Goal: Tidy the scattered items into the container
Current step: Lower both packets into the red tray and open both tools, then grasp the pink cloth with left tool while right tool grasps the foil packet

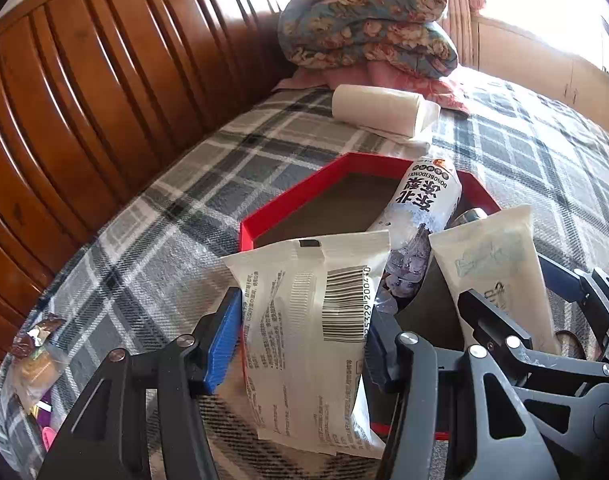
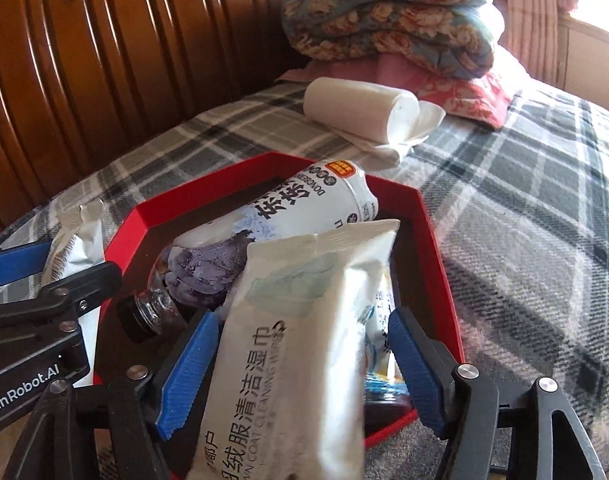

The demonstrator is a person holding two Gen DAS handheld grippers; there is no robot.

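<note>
My left tongs point(image 1: 300, 344) stand half open around a white packet point(image 1: 316, 340) with a barcode. The blue pads do not press it; it leans on the near edge of the red box point(image 1: 292, 196), partly over the rim, so I judge it is released to slide inside. My right tongs point(image 2: 300, 364) are also open, with a wet wipes pack point(image 2: 300, 340) between the pads, blurred, apart from both. It is above the near part of the box, so it should fall among the things there.

A bottle point(image 2: 264, 236) already lies slanted in the box, its cap near and left. The right view shows this cap; in the left view it is hidden. Only the left view shows small snack wrappers point(image 1: 36, 356) at the far left on the plaid blanket point(image 1: 144, 248), still to collect. Behind the box lies a paper roll point(image 1: 380, 114).
</note>
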